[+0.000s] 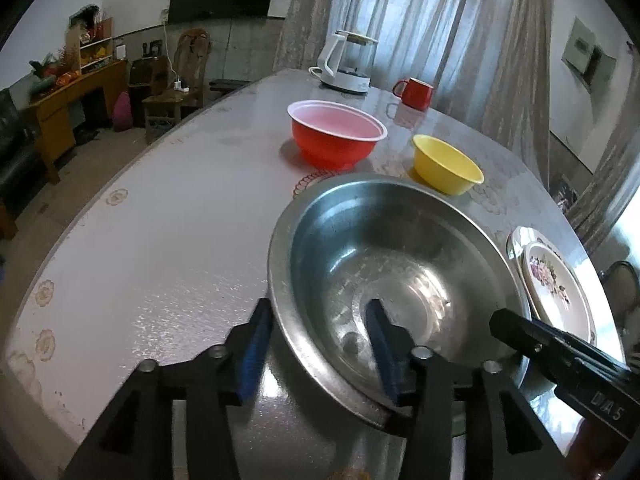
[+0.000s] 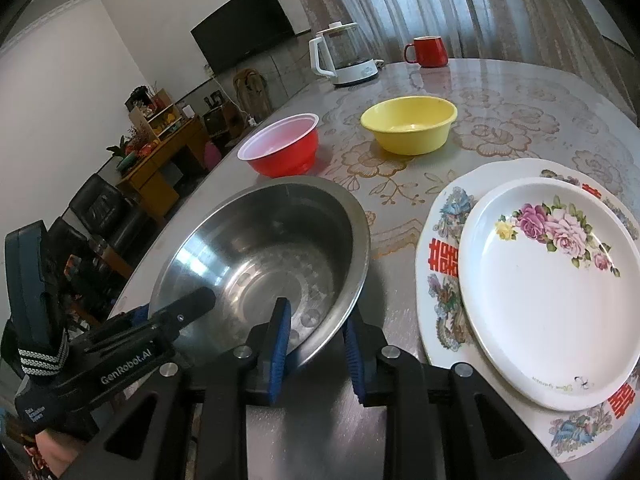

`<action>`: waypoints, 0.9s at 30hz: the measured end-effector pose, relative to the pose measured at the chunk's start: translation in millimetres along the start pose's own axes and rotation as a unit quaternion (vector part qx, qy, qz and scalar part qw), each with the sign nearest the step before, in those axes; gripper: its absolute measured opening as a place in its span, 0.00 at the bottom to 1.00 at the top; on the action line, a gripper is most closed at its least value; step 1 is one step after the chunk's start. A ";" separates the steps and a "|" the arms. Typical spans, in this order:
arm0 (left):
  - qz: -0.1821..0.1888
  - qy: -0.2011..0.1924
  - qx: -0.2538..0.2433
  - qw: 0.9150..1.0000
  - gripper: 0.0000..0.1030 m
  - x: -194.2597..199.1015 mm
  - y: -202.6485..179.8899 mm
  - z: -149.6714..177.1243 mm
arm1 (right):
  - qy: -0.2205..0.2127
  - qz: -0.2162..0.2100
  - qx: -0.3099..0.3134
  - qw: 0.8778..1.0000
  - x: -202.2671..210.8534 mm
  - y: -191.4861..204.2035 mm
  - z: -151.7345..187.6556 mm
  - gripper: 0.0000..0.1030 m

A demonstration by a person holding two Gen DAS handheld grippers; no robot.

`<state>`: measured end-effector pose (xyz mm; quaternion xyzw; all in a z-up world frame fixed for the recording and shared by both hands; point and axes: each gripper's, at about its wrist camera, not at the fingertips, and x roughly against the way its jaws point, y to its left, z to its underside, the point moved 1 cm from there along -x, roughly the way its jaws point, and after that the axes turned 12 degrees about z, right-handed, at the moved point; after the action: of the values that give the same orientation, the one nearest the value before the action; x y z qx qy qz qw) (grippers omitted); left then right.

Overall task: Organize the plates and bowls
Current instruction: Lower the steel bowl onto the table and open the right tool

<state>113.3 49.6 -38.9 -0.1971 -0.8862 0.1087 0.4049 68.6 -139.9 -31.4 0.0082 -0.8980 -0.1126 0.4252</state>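
Observation:
A large steel bowl (image 1: 400,280) (image 2: 260,256) sits on the table's near side. My left gripper (image 1: 316,352) is open, its blue-padded fingers astride the bowl's near-left rim, one finger inside, one outside. My right gripper (image 2: 316,348) is open too, astride the bowl's near-right rim. A red bowl with a white inside (image 1: 336,140) (image 2: 282,148) and a yellow bowl (image 1: 446,166) (image 2: 410,124) stand beyond. A small rose-patterned plate (image 2: 552,292) (image 1: 554,292) lies stacked on a large oval patterned plate (image 2: 440,264) to the right.
A white electric kettle (image 2: 344,56) (image 1: 348,64) and a red mug (image 2: 428,51) (image 1: 414,93) stand at the table's far side by the curtain. The table (image 1: 160,240) has a floral cover. Chairs, a sofa and a wooden desk lie beyond its left edge.

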 end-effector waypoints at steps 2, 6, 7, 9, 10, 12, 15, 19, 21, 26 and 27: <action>-0.001 -0.007 0.003 1.000 0.61 3.8 0.8 -0.8 | 0.000 0.000 -0.001 1.000 2.8 -1.1 1.1 0.27; -0.010 -0.011 0.006 1.000 0.66 7.1 1.8 -2.8 | -0.009 0.004 -0.004 1.000 10.8 -4.2 0.8 0.30; -0.010 -0.012 0.009 1.000 0.67 8.1 2.3 -3.2 | -0.011 0.005 -0.004 1.000 11.8 -4.8 0.4 0.30; -0.010 -0.015 0.013 1.000 0.69 10.4 2.9 -3.6 | -0.015 0.006 -0.008 1.000 15.1 -8.3 -0.3 0.30; -0.009 -0.016 0.015 1.000 0.69 11.9 3.0 -3.8 | -0.016 0.005 -0.011 1.000 16.6 -10.4 -0.5 0.30; -0.010 -0.017 0.017 1.000 0.70 14.3 2.0 -4.4 | -0.019 0.006 -0.014 1.000 19.8 -12.5 -1.0 0.30; -0.010 -0.020 0.016 1.000 0.76 18.4 -1.2 -8.0 | -0.023 0.005 -0.012 1.000 26.1 -15.5 -4.2 0.30; -0.010 -0.022 0.002 1.000 0.80 21.9 -9.6 -18.3 | -0.038 0.013 0.000 0.999 36.7 -21.5 -14.7 0.30; -0.011 -0.022 -0.007 1.000 0.82 23.6 -13.6 -24.1 | -0.044 0.022 0.004 0.999 39.9 -25.8 -21.7 0.30; -0.006 -0.027 -0.031 0.999 0.89 21.7 -30.0 -45.3 | -0.040 0.046 0.001 0.998 40.8 -48.6 -46.5 0.35; -0.004 -0.025 -0.035 0.999 0.90 18.6 -33.2 -49.2 | -0.040 0.049 -0.001 0.998 39.8 -54.7 -54.3 0.37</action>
<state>131.0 29.6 17.3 -0.2047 -0.9003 0.0803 0.3756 80.3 -208.2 20.8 -0.0405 -0.9135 -0.0926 0.3941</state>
